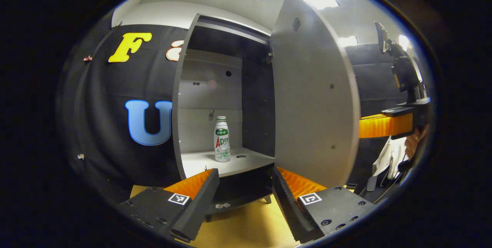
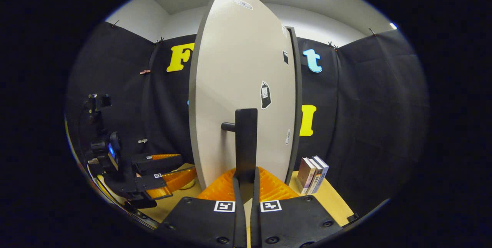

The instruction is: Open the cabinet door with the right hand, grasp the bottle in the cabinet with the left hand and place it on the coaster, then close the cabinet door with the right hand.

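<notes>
A: On the pale lower shelf [image 1: 234, 163] of the open grey cabinet [image 1: 184, 98], what stands there?

B: A small white plastic bottle [image 1: 222, 139] with a white cap and a green and red label. It stands upright, toward the left middle of the shelf, apart from the cabinet walls. A small dark round mark lies on the shelf just to its right.

A: And the left gripper [image 1: 246, 186]?

B: Its fingers are spread wide with nothing between them, in front of and below the shelf edge, well short of the bottle.

A: What is around it?

B: The light grey cabinet door [image 1: 315, 98] swings out on the right and fills that side of the left gripper view. Nothing stands between the left gripper and the bottle. Below is the light wooden bench [image 1: 246, 228].

A: The right gripper [image 2: 246, 171]?

B: In the right gripper view its fingers are nearly together, pinching the tall dark bar handle [image 2: 246, 140] on the door's outer face [image 2: 238, 67]. In the left gripper view part of it [image 1: 384, 125] shows beyond the door edge.

A: Anything else?

B: A few upright books [image 2: 312, 174] stand on the bench right of the cabinet, and the left gripper [image 2: 161, 171] shows farther left.
</notes>
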A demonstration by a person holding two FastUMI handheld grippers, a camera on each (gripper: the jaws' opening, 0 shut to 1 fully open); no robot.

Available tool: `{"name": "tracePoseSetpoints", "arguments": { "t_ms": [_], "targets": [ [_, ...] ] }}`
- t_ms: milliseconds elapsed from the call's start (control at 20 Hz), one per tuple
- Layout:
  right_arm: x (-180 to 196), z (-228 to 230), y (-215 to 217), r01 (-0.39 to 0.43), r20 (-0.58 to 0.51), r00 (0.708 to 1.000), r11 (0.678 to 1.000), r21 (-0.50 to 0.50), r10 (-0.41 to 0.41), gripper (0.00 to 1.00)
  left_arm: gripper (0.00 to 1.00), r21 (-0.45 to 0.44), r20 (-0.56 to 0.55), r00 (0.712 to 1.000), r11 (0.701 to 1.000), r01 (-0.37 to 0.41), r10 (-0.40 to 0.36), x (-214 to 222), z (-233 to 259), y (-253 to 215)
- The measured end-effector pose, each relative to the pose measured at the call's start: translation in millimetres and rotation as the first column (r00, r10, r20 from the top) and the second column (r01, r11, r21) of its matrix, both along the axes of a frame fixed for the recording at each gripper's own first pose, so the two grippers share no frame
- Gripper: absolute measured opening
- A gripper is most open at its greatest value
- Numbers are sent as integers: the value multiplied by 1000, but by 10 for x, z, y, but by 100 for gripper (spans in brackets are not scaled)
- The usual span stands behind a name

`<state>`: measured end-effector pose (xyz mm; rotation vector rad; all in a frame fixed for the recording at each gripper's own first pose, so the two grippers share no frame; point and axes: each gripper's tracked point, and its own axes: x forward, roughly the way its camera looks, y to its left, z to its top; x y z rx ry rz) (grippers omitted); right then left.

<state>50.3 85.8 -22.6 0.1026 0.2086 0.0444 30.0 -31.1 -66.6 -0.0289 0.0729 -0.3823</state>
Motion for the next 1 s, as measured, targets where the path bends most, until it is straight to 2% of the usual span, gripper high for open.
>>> {"name": "tracePoseSetpoints", "arguments": {
  "t_ms": [200,350,500,600,650,700,750,800,850,1000],
  "targets": [
    [-17,3,-102,26,11,1000,1000,-3,-26,8,88,-21,-5,1000,1000,-5,5,371,37,-341],
    [-9,11,-202,30,21,999,999,-11,-30,8,84,35,35,996,995,-89,88,760,99,-319],
    [-14,-10,-284,86,11,996,996,3,-86,8,84,74,79,984,983,-165,159,1199,150,-302],
    [-76,-36,-462,116,-1,993,991,-68,-117,7,87,110,120,967,965,-238,225,1541,213,-193],
    [-78,31,-533,114,19,993,991,-67,-113,6,87,118,142,958,956,-268,250,1702,261,-147],
    [-79,-47,-493,97,-7,995,994,-40,-98,5,88,115,156,952,953,-281,262,1855,304,-136],
    [-99,-56,-430,80,-15,997,997,-1,-80,5,94,107,160,952,954,-279,260,2003,322,-158],
    [-77,-89,-341,73,-31,997,997,20,-73,6,94,98,154,953,956,-277,260,2135,331,-176],
    [-87,-70,-311,66,-28,997,998,24,-65,5,88,94,144,954,956,-279,264,2253,317,-183],
    [-70,-87,-337,53,-31,998,998,32,-52,5,88,107,141,955,954,-279,263,2617,266,-210]
  ]
}}
